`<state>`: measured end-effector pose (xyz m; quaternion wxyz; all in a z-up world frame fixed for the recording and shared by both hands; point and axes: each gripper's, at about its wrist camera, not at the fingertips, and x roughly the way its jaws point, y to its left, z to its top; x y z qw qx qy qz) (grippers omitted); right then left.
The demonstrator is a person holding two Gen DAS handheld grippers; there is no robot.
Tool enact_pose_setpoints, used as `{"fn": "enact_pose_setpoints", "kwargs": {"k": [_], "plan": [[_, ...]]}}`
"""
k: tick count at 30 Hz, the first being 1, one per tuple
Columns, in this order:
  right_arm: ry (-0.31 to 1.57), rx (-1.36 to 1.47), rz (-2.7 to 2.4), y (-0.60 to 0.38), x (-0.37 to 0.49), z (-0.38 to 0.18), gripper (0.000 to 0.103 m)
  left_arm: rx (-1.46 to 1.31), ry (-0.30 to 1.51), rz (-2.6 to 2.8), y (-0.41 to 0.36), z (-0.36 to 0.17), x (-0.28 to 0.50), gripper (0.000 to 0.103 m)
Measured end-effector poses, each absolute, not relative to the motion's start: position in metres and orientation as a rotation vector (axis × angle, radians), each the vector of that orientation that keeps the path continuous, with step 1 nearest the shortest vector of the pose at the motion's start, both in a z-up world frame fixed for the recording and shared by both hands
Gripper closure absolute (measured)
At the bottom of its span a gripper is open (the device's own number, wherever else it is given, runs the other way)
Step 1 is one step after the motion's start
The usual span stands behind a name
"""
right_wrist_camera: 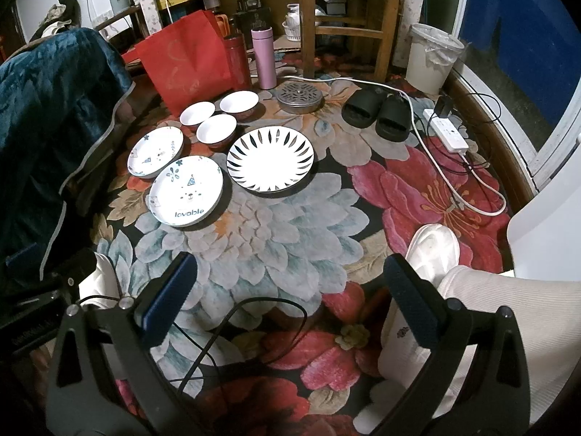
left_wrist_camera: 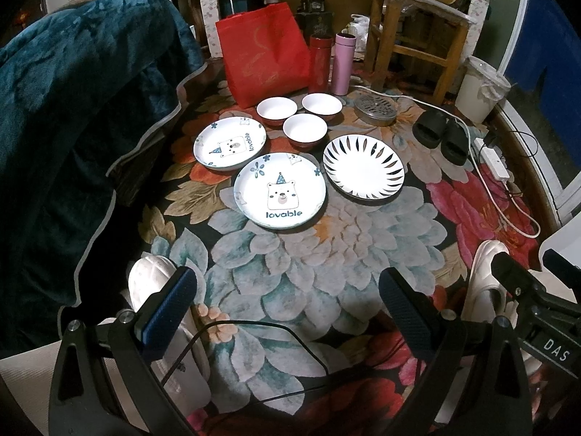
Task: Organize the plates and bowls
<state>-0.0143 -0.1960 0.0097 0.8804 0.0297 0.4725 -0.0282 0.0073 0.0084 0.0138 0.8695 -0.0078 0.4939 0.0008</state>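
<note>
On a floral rug lie two bear plates marked "lovable": the nearer one (left_wrist_camera: 280, 190) (right_wrist_camera: 186, 191) and a farther left one (left_wrist_camera: 230, 143) (right_wrist_camera: 155, 151). A black-rayed white plate (left_wrist_camera: 364, 166) (right_wrist_camera: 270, 159) lies to their right. Three white bowls with red outsides (left_wrist_camera: 305, 129) (right_wrist_camera: 216, 129) cluster behind the plates. My left gripper (left_wrist_camera: 287, 301) hangs open above the rug, well short of the nearer bear plate, holding nothing. My right gripper (right_wrist_camera: 290, 290) is also open and empty, near the rug's front.
A red bag (left_wrist_camera: 267, 54), a red flask (left_wrist_camera: 320, 63) and a pink flask (left_wrist_camera: 343, 63) stand behind the bowls. Also on the rug: a round metal tin (left_wrist_camera: 376, 109), black slippers (left_wrist_camera: 441, 136), a white power strip with cables (left_wrist_camera: 495, 161). A blue blanket (left_wrist_camera: 72, 109) fills the left. The person's white shoes (right_wrist_camera: 432, 247) sit near the grippers.
</note>
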Motion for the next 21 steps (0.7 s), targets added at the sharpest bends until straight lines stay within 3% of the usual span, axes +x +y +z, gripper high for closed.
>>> {"fn": "enact_pose_setpoints", "kwargs": {"k": [15,21], "plan": [[0.985,0.071,-0.075,-0.203,-0.01,0.019,0.0,-0.036,0.996,0.004,0.008,0.036,0.023,0.002],[1.026,0.163,-0.062,-0.217,0.022,0.015,0.0,-0.026,1.049,-0.045,0.001,0.017,0.045,0.002]]}}
